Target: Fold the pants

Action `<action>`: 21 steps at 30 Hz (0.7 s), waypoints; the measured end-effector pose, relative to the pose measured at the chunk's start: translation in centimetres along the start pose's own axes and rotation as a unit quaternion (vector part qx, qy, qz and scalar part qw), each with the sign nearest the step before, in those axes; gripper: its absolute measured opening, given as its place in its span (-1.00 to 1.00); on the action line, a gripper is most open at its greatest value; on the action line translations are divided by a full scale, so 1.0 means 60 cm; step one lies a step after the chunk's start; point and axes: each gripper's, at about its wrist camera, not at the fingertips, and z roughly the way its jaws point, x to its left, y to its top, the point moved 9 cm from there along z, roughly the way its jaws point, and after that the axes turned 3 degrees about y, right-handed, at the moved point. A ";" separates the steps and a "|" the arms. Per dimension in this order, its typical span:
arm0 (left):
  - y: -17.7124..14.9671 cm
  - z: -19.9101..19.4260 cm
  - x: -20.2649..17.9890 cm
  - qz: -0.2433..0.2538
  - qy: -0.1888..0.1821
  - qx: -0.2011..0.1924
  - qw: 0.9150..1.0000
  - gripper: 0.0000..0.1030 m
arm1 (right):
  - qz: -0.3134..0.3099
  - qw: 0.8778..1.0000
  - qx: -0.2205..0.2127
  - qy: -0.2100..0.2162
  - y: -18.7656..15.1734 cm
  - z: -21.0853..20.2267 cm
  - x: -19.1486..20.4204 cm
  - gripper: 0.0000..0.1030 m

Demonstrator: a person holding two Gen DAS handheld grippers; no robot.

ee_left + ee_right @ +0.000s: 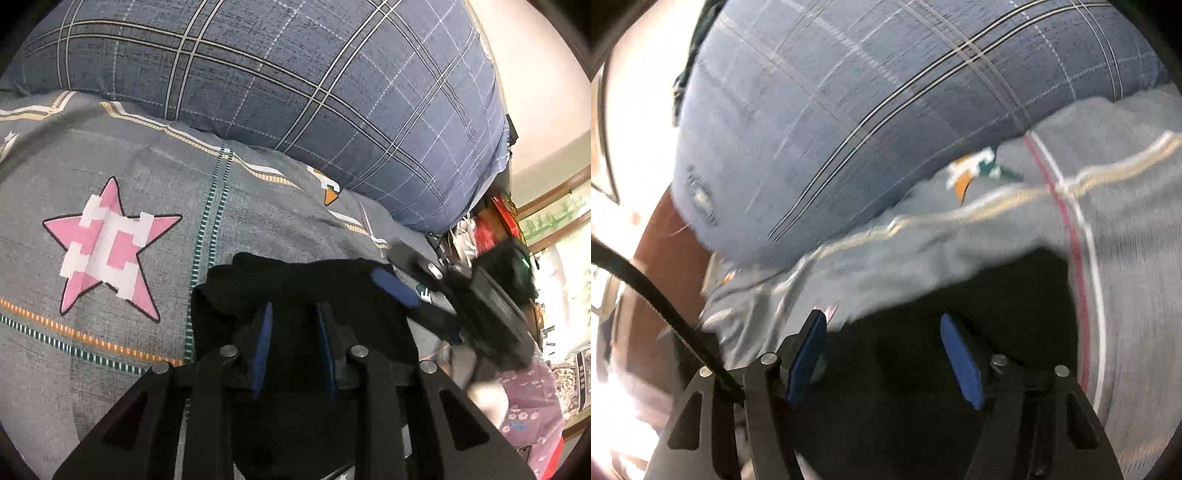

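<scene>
The black pants [295,288] lie bunched in a folded heap on the grey bedsheet [147,192]. My left gripper [295,306] is in the middle of the heap, its blue pads close together with a thick fold of black cloth pinched between them. My right gripper [400,275] shows blurred at the heap's right edge in the left wrist view. In its own blurred view the right gripper [882,317] stands wide open over the black pants [960,288], and its pads do not press on the cloth.
A big blue plaid pillow [314,85] fills the far side of the bed, also as the pillow [849,110]. A pink star [110,243] marks the sheet at left. Clutter [491,229] sits past the bed's right edge. A purple floral sleeve [524,398] is at lower right.
</scene>
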 end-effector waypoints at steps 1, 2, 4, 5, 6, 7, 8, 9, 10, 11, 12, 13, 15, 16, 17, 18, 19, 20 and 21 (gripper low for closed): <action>0.000 0.000 -0.001 0.002 0.001 -0.001 1.000 -0.55 | 0.009 1.000 -0.008 -0.021 0.010 0.006 -0.014 0.32; 0.000 0.001 -0.002 0.005 0.000 -0.003 1.000 -0.55 | 0.018 0.999 -0.019 -0.036 0.018 0.008 -0.026 0.32; 0.000 0.000 -0.003 0.006 -0.004 -0.008 1.000 -0.55 | 0.027 0.998 -0.032 -0.050 0.027 0.005 -0.039 0.31; 0.000 0.002 -0.005 0.003 -0.008 -0.009 1.000 -0.55 | 0.025 0.997 -0.036 -0.059 0.030 0.000 -0.042 0.31; -0.002 -0.002 -0.004 -0.001 -0.014 -0.008 1.000 -0.55 | 0.023 0.996 -0.043 -0.070 0.035 -0.009 -0.049 0.31; -0.004 -0.010 -0.004 -0.005 -0.019 -0.006 1.000 -0.53 | 0.020 0.994 -0.062 -0.087 0.039 -0.028 -0.052 0.33; -0.007 -0.020 -0.004 -0.006 -0.019 -0.007 1.000 -0.46 | 0.016 0.992 -0.088 -0.093 0.042 -0.058 -0.051 0.34; -0.009 -0.031 -0.004 -0.004 -0.014 -0.011 1.000 -0.38 | 0.015 0.991 -0.098 -0.090 0.040 -0.071 -0.048 0.35; -0.013 -0.047 -0.001 0.002 0.005 -0.019 1.000 -0.18 | 0.015 0.991 -0.109 -0.081 0.034 -0.096 -0.045 0.35; -0.016 -0.059 0.001 0.007 0.020 -0.027 0.999 -0.09 | 0.013 0.990 -0.119 -0.075 0.025 -0.123 -0.042 0.37; -0.021 -0.075 0.004 0.011 0.034 -0.036 0.999 -0.09 | 0.010 0.989 -0.125 -0.076 0.019 -0.139 -0.040 0.42; -0.028 -0.088 0.007 0.012 0.042 -0.043 0.998 -0.09 | 0.004 0.988 -0.131 -0.081 -0.001 -0.165 -0.038 0.45; -0.050 -0.114 0.014 0.005 0.050 -0.055 0.997 -0.07 | -0.005 0.987 -0.134 -0.085 -0.032 -0.192 -0.036 0.46; -0.061 -0.124 0.016 0.003 0.054 -0.062 0.997 -0.06 | -0.010 0.987 -0.135 -0.088 -0.056 -0.208 -0.035 0.46; -0.075 -0.135 0.018 0.001 0.061 -0.070 0.996 -0.05 | -0.013 0.987 -0.135 -0.088 -0.082 -0.221 -0.034 0.46; -0.090 -0.143 0.020 0.002 0.070 -0.077 0.995 -0.04 | -0.015 0.987 -0.135 -0.087 -0.105 -0.228 -0.032 0.47; -0.103 -0.150 0.021 0.003 0.081 -0.082 0.993 -0.04 | -0.016 0.987 -0.133 -0.087 -0.137 -0.237 -0.030 0.48; -0.119 -0.156 0.020 0.007 0.096 -0.087 0.992 -0.04 | -0.018 0.987 -0.132 -0.088 -0.159 -0.239 -0.028 0.48; -0.132 -0.162 0.017 0.012 0.111 -0.095 0.989 -0.04 | -0.021 0.987 -0.131 -0.090 -0.181 -0.244 -0.026 0.48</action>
